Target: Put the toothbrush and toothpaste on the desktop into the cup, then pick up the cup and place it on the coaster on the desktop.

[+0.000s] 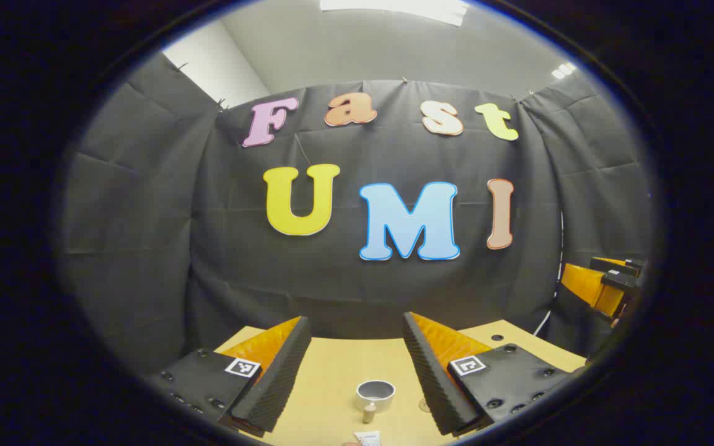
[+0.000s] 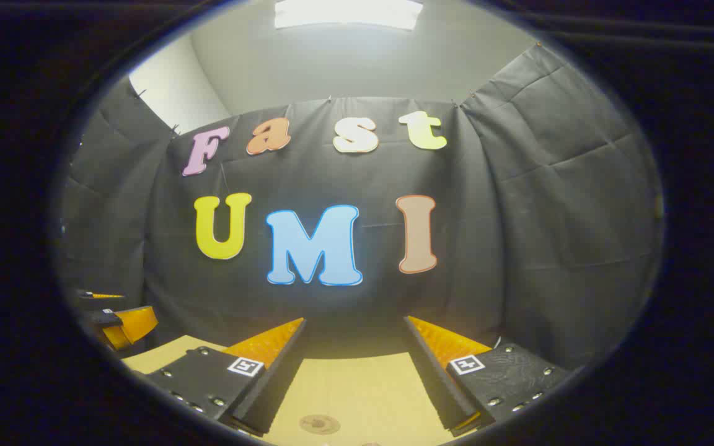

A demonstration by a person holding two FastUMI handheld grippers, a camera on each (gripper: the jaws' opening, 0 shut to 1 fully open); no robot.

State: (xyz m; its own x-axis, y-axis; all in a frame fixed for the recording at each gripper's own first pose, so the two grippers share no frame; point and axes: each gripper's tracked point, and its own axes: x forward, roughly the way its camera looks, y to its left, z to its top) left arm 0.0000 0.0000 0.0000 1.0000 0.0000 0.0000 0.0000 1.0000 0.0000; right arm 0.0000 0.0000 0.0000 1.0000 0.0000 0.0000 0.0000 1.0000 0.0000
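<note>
- Both pairs of jaws stand wide apart with nothing between them: the left gripper point(image 1: 354, 371) and the right gripper point(image 2: 354, 378) are each raised above the desktop point(image 1: 332, 371) and aimed mostly at the booth's back wall, so the table shows as a low strip beyond the fingers.
- Straight ahead of the left gripper's open jaws, framed in the gap and a touch nearer its right finger, stands the cup point(image 1: 375, 394), upright, mouth up and seemingly empty.
- Just on the near side of the cup, at the lower edge of the left gripper view, sits a small stubby cylinder point(image 1: 369, 412), and below it the tip of a white item point(image 1: 367, 438) that may be the toothpaste; too little shows to give its long axis. I cannot make out the toothbrush.
- Between the right gripper's fingers, low in the right gripper view, lies a flat round disc, likely the coaster point(image 2: 319, 424), flat on the desktop with nothing on it.
- Judging by this, the left gripper is the nearer one to the cup and the items by it, the right one to the coaster; the first pick calls for tipping the left jaws downward toward the near edge.
- Loading of the cup looks not yet begun.
</note>
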